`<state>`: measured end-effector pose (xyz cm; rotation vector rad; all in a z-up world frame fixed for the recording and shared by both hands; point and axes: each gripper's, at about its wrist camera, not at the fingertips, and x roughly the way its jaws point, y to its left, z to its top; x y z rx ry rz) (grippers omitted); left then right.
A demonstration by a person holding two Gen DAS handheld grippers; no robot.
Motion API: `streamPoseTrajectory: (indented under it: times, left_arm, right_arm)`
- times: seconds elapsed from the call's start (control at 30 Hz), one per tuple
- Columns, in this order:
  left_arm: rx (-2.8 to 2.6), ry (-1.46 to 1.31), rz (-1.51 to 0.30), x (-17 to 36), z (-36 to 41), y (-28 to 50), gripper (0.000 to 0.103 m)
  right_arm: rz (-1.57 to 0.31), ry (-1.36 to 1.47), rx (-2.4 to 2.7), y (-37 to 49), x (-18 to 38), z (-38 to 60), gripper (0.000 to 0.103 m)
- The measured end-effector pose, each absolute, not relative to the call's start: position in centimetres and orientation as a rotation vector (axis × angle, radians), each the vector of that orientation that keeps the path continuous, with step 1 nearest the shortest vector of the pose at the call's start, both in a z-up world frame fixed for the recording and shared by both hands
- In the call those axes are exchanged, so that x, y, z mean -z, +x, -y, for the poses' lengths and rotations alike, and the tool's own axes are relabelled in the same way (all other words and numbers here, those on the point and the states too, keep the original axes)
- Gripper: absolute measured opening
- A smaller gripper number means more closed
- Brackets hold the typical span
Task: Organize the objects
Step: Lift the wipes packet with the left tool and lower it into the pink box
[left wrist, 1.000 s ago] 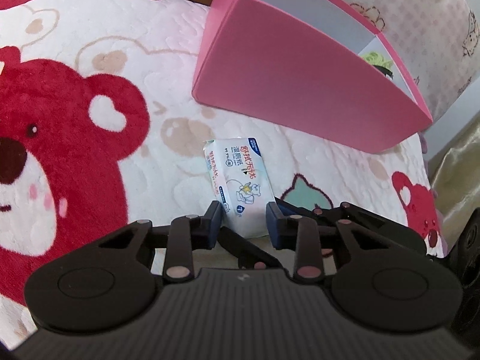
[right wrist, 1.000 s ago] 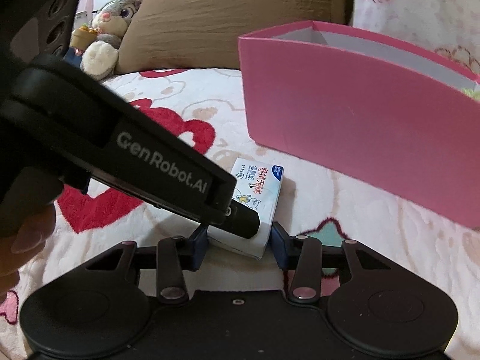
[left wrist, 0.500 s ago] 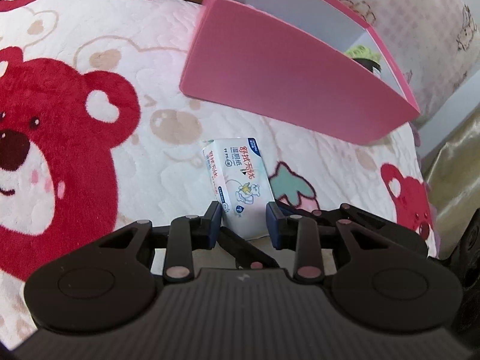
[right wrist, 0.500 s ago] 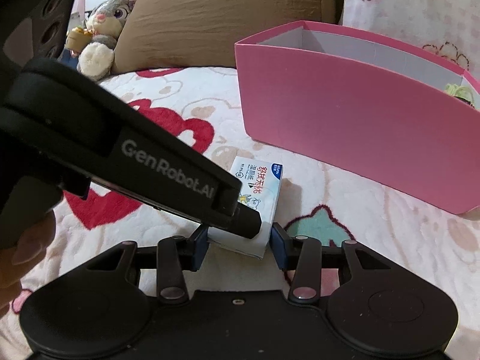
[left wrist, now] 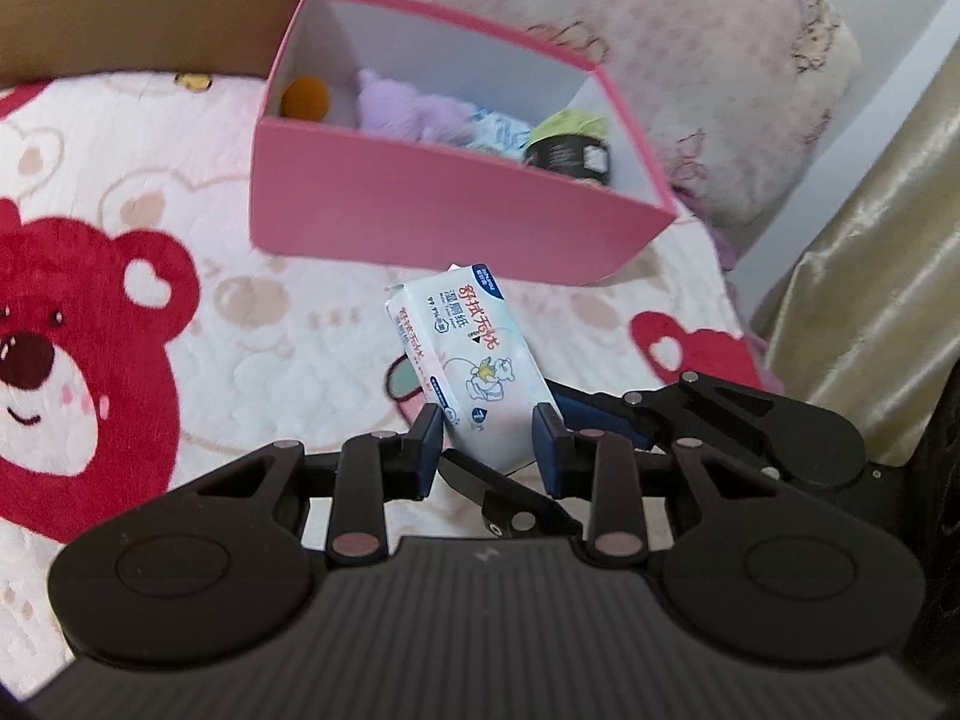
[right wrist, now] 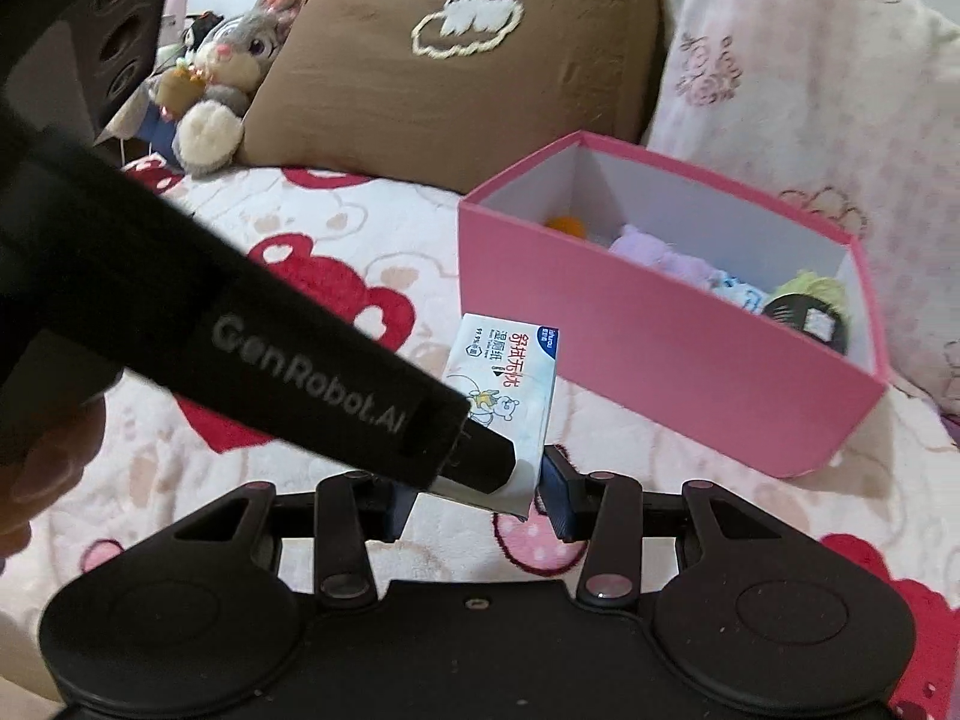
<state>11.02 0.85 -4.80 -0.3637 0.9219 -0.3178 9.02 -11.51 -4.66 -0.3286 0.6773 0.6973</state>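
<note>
Several items already sit inside pink box (left wrist: 420, 222) on the bed (left wrist: 270, 324). Wipes pack (left wrist: 474, 360) remains outside, lifted near its front wall, pinched by both left claw (left wrist: 487, 444) and right claw (right wrist: 474, 495). Drop-in pending.

Bunny plush (right wrist: 210, 90) beside brown pillow (right wrist: 456, 66) (cloud-embroidered).

wipes pack (right wrist: 510, 384): near end hidden behind left tongs (right wrist: 480, 468) | box (left wrist: 420, 210) contents partly hidden
</note>
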Motion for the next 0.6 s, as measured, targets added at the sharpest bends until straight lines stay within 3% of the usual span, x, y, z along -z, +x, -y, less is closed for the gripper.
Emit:
streamPoseTrajectory:
  times: [0.6]
  left_arm:
    - [0.392,-0.24,-0.926,-4.4,-1.5,12.9,0.031]
  right_arm:
    - [-0.677,-0.169,-0.666,9.2,-2.6,12.2,0.048]
